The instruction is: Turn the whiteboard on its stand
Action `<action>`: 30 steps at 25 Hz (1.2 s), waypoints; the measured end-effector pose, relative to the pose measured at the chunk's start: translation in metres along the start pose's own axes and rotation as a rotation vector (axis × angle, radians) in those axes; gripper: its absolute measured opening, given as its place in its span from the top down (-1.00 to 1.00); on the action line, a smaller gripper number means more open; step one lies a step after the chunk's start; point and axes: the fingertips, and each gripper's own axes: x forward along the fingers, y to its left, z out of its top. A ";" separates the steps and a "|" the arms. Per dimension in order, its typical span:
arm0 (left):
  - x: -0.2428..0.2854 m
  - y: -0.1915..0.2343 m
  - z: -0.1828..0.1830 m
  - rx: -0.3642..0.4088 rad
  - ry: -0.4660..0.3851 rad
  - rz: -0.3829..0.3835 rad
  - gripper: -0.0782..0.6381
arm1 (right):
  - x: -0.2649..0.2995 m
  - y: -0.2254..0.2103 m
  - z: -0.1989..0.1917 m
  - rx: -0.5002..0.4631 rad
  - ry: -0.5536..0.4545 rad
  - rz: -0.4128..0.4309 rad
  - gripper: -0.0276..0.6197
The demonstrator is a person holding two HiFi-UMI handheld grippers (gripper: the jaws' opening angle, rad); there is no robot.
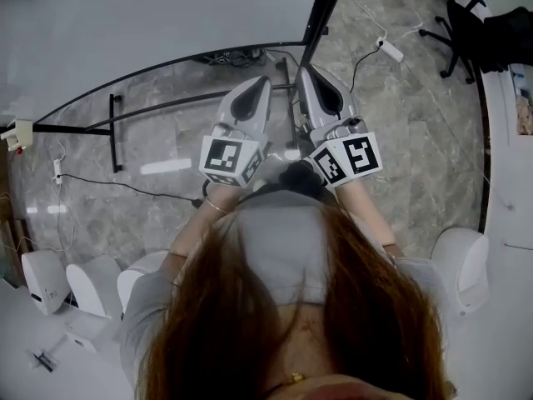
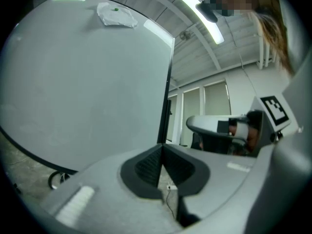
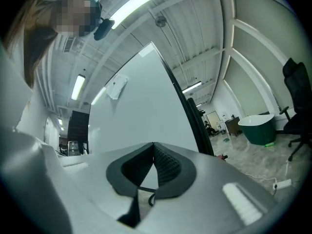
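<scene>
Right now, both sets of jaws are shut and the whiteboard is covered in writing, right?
No writing: the left gripper view shows the whiteboard blank, with only a white cloth near its top. The left gripper and right gripper do have their jaws shut.

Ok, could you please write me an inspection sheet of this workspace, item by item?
Surface: glossy grey marble floor; no work table in use.
Job's things: whiteboard on its black stand; a white object sits near the board's top edge.
Clutter: white rounded units at the lower left.
Grippers: left gripper and right gripper, both with jaws together and nothing between them, close to the board's side edge; contact unclear.
Cables: power strip with its lead; black cable across the floor.
Surroundings: office chair, green tub.
</scene>
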 end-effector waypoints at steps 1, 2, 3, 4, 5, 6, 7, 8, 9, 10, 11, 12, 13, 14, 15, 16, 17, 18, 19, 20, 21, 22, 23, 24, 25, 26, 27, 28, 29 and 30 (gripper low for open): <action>-0.006 -0.001 -0.002 -0.004 0.002 -0.005 0.77 | -0.003 0.007 -0.005 -0.002 0.008 -0.009 0.90; -0.011 -0.002 -0.003 -0.008 0.004 -0.011 0.77 | -0.007 0.013 -0.010 -0.004 0.016 -0.017 0.90; -0.016 -0.004 -0.005 -0.010 0.005 -0.018 0.77 | -0.011 0.019 -0.015 -0.006 0.024 -0.025 0.90; -0.020 -0.006 -0.007 -0.009 0.006 -0.025 0.78 | -0.014 0.023 -0.018 -0.009 0.030 -0.034 0.90; -0.023 -0.008 -0.008 -0.008 0.007 -0.030 0.77 | -0.017 0.027 -0.021 -0.015 0.035 -0.047 0.90; -0.026 -0.010 -0.009 -0.007 0.007 -0.033 0.77 | -0.020 0.029 -0.022 -0.023 0.042 -0.065 0.90; -0.029 -0.011 -0.009 -0.007 0.005 -0.032 0.77 | -0.023 0.030 -0.023 -0.034 0.050 -0.087 0.90; -0.034 -0.014 -0.009 -0.007 0.001 -0.027 0.78 | -0.028 0.032 -0.023 -0.046 0.057 -0.103 0.90; -0.039 -0.018 -0.009 -0.006 -0.005 -0.021 0.78 | -0.034 0.035 -0.023 -0.059 0.062 -0.108 0.90; -0.045 -0.023 -0.009 -0.005 -0.009 -0.017 0.77 | -0.040 0.039 -0.023 -0.067 0.064 -0.102 0.90; -0.049 -0.028 -0.009 -0.006 -0.012 -0.015 0.78 | -0.045 0.043 -0.023 -0.072 0.067 -0.094 0.90; -0.051 -0.034 -0.010 -0.009 -0.012 -0.015 0.77 | -0.050 0.046 -0.024 -0.073 0.071 -0.089 0.90; -0.054 -0.039 -0.011 -0.011 -0.009 -0.015 0.78 | -0.055 0.048 -0.025 -0.072 0.077 -0.088 0.90; -0.057 -0.046 -0.012 -0.012 -0.007 -0.014 0.77 | -0.062 0.051 -0.026 -0.069 0.083 -0.091 0.90; -0.060 -0.054 -0.014 -0.013 -0.006 -0.012 0.78 | -0.069 0.054 -0.026 -0.068 0.088 -0.091 0.90; -0.064 -0.062 -0.016 -0.013 -0.008 -0.007 0.77 | -0.078 0.058 -0.025 -0.072 0.090 -0.086 0.90; -0.069 -0.071 -0.018 -0.014 -0.014 -0.001 0.78 | -0.087 0.063 -0.024 -0.082 0.092 -0.076 0.90; -0.073 -0.081 -0.020 -0.014 -0.021 0.007 0.77 | -0.098 0.068 -0.022 -0.094 0.097 -0.066 0.90; -0.079 -0.091 -0.023 -0.015 -0.026 0.014 0.77 | -0.109 0.073 -0.021 -0.108 0.104 -0.056 0.90; -0.084 -0.102 -0.026 -0.016 -0.026 0.019 0.77 | -0.122 0.077 -0.020 -0.120 0.112 -0.047 0.91; -0.090 -0.114 -0.029 -0.018 -0.021 0.023 0.77 | -0.134 0.081 -0.020 -0.127 0.118 -0.038 0.91; -0.095 -0.125 -0.032 -0.020 -0.014 0.026 0.77 | -0.146 0.084 -0.021 -0.128 0.122 -0.029 0.91; -0.100 -0.134 -0.033 -0.021 -0.007 0.027 0.78 | -0.156 0.084 -0.022 -0.121 0.126 -0.025 0.91; -0.103 -0.142 -0.034 -0.022 -0.004 0.027 0.77 | -0.163 0.084 -0.023 -0.107 0.129 -0.027 0.91; -0.106 -0.148 -0.034 -0.021 -0.005 0.025 0.77 | -0.169 0.082 -0.024 -0.090 0.133 -0.038 0.91; -0.109 -0.153 -0.034 -0.018 -0.008 0.023 0.77 | -0.174 0.080 -0.025 -0.071 0.135 -0.053 0.91; -0.112 -0.156 -0.033 -0.015 -0.012 0.021 0.78 | -0.178 0.079 -0.025 -0.051 0.135 -0.068 0.91; -0.117 -0.159 -0.033 -0.013 -0.014 0.018 0.78 | -0.183 0.080 -0.024 -0.033 0.130 -0.078 0.91; -0.121 -0.162 -0.033 -0.011 -0.016 0.014 0.77 | -0.188 0.082 -0.023 -0.020 0.123 -0.079 0.91; -0.125 -0.165 -0.034 -0.008 -0.017 0.011 0.77 | -0.192 0.084 -0.021 -0.016 0.115 -0.072 0.91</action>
